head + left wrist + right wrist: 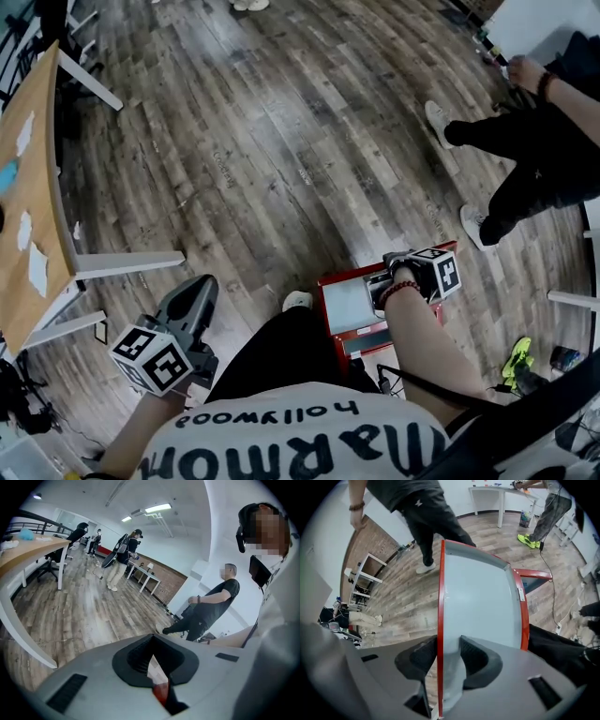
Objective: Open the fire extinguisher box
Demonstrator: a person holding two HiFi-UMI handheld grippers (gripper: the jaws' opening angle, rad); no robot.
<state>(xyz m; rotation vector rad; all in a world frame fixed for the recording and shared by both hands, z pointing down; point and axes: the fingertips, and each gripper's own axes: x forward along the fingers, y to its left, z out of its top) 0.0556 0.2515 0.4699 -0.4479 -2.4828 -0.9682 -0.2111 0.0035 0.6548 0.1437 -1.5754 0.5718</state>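
Observation:
The fire extinguisher box [325,314] is a red metal cabinet on the wooden floor, just right of my knee. Its door [480,592] is a pale glass panel in a red frame and stands partly swung out. My right gripper [380,289] has both pads against the door's free edge, the red frame strip running between the jaws [443,656]. My left gripper [192,292] hangs low at the left over the bare floor, far from the box. Its jaws are together with nothing in them [152,660].
A wooden table [28,216] on white legs [131,262] stands at the left. A person in black [534,159] is close on the right, feet near the box. A neon green shoe [516,358] and cables lie at the lower right. More people and desks [140,571] stand further off.

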